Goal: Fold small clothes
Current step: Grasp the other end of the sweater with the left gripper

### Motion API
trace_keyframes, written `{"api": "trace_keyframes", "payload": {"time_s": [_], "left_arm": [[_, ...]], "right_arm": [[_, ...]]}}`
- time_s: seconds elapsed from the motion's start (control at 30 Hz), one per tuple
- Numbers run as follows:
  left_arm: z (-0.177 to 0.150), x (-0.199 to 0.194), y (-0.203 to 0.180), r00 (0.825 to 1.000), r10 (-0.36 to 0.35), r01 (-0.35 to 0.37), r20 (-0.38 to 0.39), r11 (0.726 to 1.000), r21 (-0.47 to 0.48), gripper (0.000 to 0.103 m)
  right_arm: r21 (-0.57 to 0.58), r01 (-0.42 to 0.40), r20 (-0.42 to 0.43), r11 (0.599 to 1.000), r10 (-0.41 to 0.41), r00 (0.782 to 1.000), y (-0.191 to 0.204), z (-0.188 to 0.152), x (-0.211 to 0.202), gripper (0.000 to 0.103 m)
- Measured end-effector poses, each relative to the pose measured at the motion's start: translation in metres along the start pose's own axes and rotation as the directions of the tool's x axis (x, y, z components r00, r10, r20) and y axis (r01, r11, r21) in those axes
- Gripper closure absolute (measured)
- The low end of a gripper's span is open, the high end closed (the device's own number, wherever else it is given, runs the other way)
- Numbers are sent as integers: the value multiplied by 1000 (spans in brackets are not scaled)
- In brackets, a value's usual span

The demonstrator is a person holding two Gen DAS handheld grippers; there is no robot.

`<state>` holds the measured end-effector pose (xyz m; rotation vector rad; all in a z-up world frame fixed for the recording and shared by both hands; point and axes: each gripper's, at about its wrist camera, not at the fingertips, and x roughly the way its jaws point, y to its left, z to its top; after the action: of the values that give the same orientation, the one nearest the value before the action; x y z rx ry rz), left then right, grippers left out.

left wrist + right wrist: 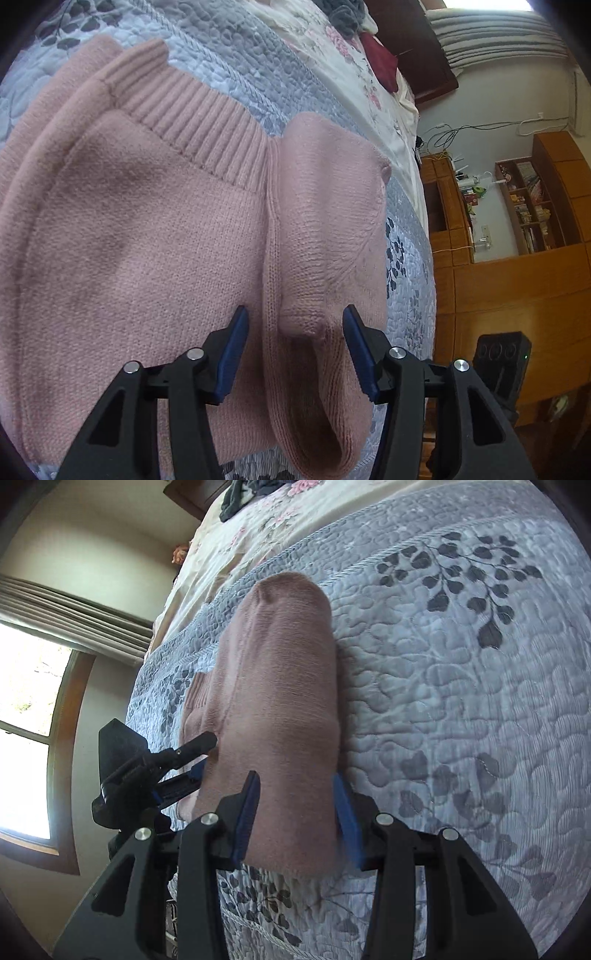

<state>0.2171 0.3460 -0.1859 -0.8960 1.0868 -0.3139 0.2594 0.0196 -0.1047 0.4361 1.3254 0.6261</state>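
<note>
A pink knit sweater lies folded on the quilted bedspread, its ribbed hem toward the far side. My left gripper is open just above it, and a raised fold of sleeve sits between the blue pads. In the right wrist view the sweater is a long folded bundle. My right gripper is open and straddles the bundle's near end, a blue pad on either side of the fabric. The left gripper shows there at the bundle's left edge.
The grey leaf-pattern quilt spreads wide to the right of the sweater. A floral sheet with dark clothes lies further up the bed. Wooden cabinets and shelves stand beyond the bed edge, and a window is on the left.
</note>
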Motion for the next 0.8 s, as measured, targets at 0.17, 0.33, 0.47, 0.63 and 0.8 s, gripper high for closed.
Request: {"api": "trace_keyframes", "payload": {"time_s": [0.17,0.33,0.47,0.63,0.8], "left_arm": [[-1,16,-5,999,-38,38,-13,999,-28,50],[-1,22,-11,999,-34,34,4,999,-27,66],[-2,10,-21,998,-29,30,57,999,-10,80],[4,-28,-34,988,-77,76,137,997,11,82],[18,-79,-27,983,-58,52,175,998,39,82]], "right_arm": [[15,-9,5,1000,9,1000,-17,-6,1,61],[9,-9,11,1000,9,1000,-19,-11,2,61],[15,-2,11,1000,2,1000,-22,-15,1,61],[6,9,12,1000,-9,1000,-18,-21,-8,61],[-23,-5,12,1000,5,1000,-1,-22,-10,61]]}}
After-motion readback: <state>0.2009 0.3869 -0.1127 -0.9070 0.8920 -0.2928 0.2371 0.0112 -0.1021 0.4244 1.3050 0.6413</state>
